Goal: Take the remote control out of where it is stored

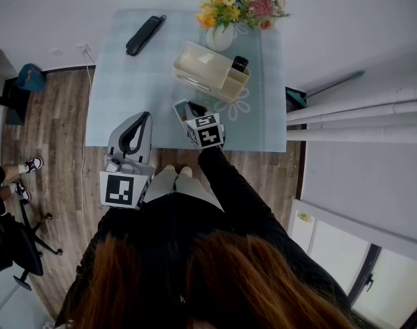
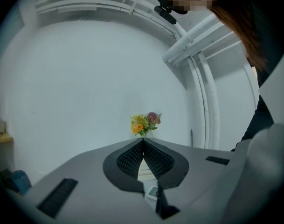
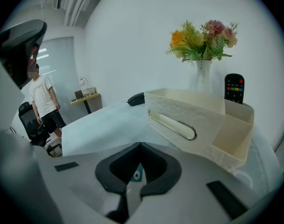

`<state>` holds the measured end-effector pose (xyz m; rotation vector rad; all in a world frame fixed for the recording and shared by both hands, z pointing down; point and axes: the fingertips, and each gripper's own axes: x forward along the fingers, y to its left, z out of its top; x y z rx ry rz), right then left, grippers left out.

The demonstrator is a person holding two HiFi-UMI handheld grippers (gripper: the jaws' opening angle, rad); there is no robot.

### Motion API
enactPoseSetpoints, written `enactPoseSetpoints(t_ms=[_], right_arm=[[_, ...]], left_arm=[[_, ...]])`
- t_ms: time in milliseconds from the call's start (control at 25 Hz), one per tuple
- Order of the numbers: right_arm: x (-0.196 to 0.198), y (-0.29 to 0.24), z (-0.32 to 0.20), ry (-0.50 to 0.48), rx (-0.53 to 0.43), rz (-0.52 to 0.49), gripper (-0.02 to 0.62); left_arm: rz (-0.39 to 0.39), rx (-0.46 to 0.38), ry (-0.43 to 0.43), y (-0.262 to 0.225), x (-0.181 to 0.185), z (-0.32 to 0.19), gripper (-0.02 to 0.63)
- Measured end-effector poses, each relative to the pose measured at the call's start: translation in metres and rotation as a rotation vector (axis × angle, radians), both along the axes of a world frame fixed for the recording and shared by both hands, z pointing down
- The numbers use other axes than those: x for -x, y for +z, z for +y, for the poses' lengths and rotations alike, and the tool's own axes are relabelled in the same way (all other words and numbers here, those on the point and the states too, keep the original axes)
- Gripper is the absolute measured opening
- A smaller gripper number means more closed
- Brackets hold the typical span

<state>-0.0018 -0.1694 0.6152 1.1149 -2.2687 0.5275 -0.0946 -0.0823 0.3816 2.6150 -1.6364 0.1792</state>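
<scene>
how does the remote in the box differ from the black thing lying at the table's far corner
The remote stands upright in the box's end compartment; the black thing lies flat on the tablecloth, apart from the box. The remote shows coloured buttons; the black thing shows none. The remote is partly hidden by the box; the black thing is fully seen. Both are black.

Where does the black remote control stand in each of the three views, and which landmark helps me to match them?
Head view: the remote control stands in the end compartment of the cream box, upper centre-right.
Left gripper view: it cannot be made out.
Right gripper view: right side, upright, rising from that compartment.
Shared landmark: the flowers, in all three views.
</scene>
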Motion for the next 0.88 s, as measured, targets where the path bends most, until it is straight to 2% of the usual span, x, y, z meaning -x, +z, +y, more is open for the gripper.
enactPoseSetpoints(t_ms=[240,520,880], right_arm=[[0.001,-0.023,-0.001,-0.011,-0.09,-0.069,0.015],[-0.001,-0.068,-0.001,-0.009,-0.285,-0.141,0.014],[-0.005,-0.12,0.007,0.007,-0.4,-0.244,0.014]], left_arm=[[0.002,-0.006,0.011,0.0,-0.002,0.001,0.005],[0.001,-0.003,0.016,-0.003,-0.005,0.001,0.005],[0.007,-0.009,0.022,-0.004,-0.007,-0.001,0.005]])
